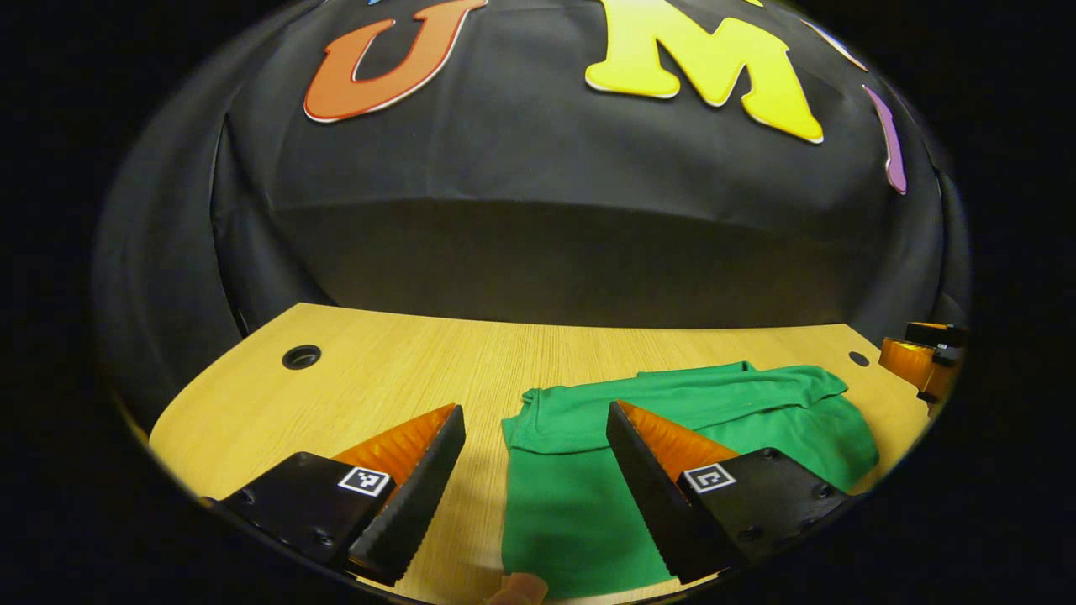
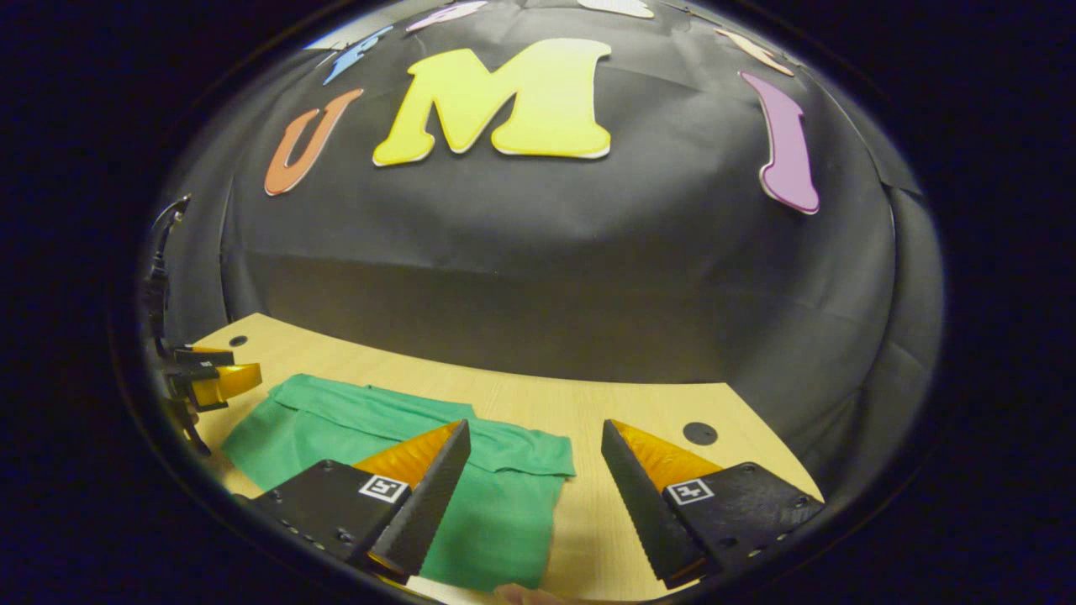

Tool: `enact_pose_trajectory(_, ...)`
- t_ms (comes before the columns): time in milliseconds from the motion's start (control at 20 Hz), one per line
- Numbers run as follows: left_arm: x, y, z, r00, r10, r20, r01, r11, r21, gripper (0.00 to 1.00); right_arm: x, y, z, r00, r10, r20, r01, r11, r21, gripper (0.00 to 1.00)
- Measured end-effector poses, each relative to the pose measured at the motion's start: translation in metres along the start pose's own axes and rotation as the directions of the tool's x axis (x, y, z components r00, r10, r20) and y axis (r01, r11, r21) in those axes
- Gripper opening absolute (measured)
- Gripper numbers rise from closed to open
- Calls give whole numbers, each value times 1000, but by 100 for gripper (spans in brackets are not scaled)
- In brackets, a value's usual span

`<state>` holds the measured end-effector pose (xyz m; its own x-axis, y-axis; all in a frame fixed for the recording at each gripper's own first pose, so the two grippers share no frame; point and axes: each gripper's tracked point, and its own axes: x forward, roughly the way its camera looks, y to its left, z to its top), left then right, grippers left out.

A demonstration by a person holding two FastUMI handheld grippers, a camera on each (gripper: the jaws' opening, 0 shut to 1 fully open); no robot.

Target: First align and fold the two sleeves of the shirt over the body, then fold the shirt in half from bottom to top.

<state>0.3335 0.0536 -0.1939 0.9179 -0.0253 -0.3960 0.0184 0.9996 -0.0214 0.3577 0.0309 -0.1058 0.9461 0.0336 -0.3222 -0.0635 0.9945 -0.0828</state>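
Observation:
A green shirt (image 1: 714, 420) lies folded on the wooden table (image 1: 378, 370), its left edge straight and a folded layer across its far part. My left gripper (image 1: 535, 427) hovers open over the shirt's left edge, one finger above bare table, the other above cloth. In the right gripper view the same shirt (image 2: 496, 496) sits at the lower left. There my right gripper (image 2: 535, 441) stands open over the shirt's right edge, holding nothing. The right gripper (image 1: 920, 361) also shows at the far right of the left gripper view, and the left gripper (image 2: 210, 382) at the far left of the right gripper view.
The table has a round cable hole near its far left corner (image 1: 301, 356) and another near its far right corner (image 2: 699, 434). Black cloth forms the wall behind the table. A fingertip (image 1: 517, 588) shows at the bottom edge.

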Motion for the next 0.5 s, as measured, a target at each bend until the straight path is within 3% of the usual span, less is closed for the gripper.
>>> enact_pose_trajectory(500,-182,-33,27,982,-3,187,6,1000,-12,100,-188,-18,12,980,29,197,-31,999,7,95)
